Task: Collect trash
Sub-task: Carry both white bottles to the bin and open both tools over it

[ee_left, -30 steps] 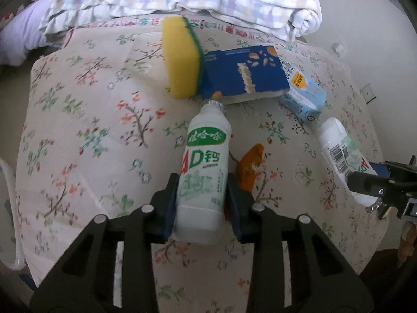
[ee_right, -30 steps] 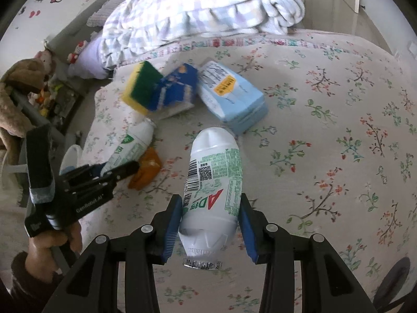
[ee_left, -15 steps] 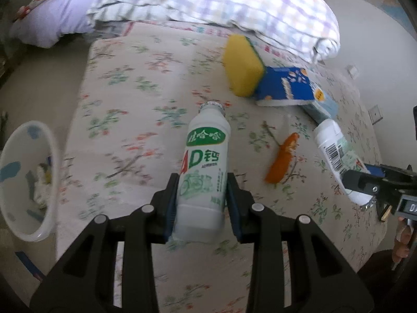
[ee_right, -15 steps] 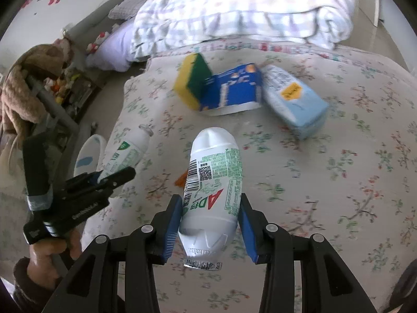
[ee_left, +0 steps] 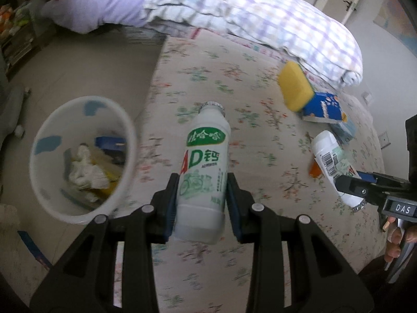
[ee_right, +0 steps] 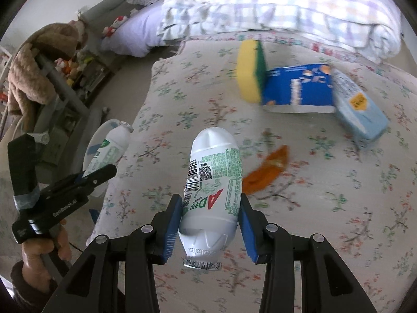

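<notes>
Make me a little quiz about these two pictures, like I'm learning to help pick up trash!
1. True or false: the left gripper holds a milk bottle with its cap end pointing away from the camera.
2. What is the yellow sponge leaning against? A) the white bin B) the dark blue box C) the plaid quilt
3. Fill in: the bottle in the right gripper has its foil end pointing ____ the camera.

Key:
1. True.
2. B, the dark blue box.
3. Toward; the upside-down bottle shows its foil top nearest the camera. The white bin on the floor already has trash in it.
</notes>
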`<state>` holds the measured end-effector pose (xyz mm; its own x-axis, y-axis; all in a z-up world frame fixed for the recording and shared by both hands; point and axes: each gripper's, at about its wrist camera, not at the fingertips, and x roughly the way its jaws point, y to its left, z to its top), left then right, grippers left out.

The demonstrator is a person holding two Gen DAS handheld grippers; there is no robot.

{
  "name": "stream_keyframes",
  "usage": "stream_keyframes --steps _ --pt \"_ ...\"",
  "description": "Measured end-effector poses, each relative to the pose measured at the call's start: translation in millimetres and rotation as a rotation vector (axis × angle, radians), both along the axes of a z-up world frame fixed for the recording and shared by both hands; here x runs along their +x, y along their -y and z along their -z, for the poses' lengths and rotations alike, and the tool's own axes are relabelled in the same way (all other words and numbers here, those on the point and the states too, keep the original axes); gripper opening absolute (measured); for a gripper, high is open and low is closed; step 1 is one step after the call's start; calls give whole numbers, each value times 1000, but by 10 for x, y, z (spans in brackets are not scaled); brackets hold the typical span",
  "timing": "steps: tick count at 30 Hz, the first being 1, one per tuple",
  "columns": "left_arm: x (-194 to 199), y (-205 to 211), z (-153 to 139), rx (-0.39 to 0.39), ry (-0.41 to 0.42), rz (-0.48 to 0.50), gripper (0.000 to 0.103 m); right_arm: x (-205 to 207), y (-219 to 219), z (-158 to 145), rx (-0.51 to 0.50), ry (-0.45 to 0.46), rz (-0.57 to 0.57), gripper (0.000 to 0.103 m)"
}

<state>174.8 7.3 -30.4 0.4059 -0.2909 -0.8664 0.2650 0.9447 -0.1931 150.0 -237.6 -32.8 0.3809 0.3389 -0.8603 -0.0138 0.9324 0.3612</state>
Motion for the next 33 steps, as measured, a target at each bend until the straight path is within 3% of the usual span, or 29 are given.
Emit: stream_keyframes --steps 14,19,20,23,26,33 --pt "70 -1133 104 3 9 -225 37 260 -885 24 10 38 -108 43" --pt "124 -1318 171 4 46 -264 37 352 -1167 59 9 52 -158 43" --pt "134 -1357 175 13 51 -285 41 356 -1197 65 15 51 -160 43" --pt "113 -1457 158 42 53 -360 82 435 -1361 90 47 56 -173 43" --pt "77 -1519 106 97 74 -392 84 498 -1535 91 51 72 -196 43" --pt "16 -1713 167 160 28 -454 93 631 -1914 116 37 93 -236 43"
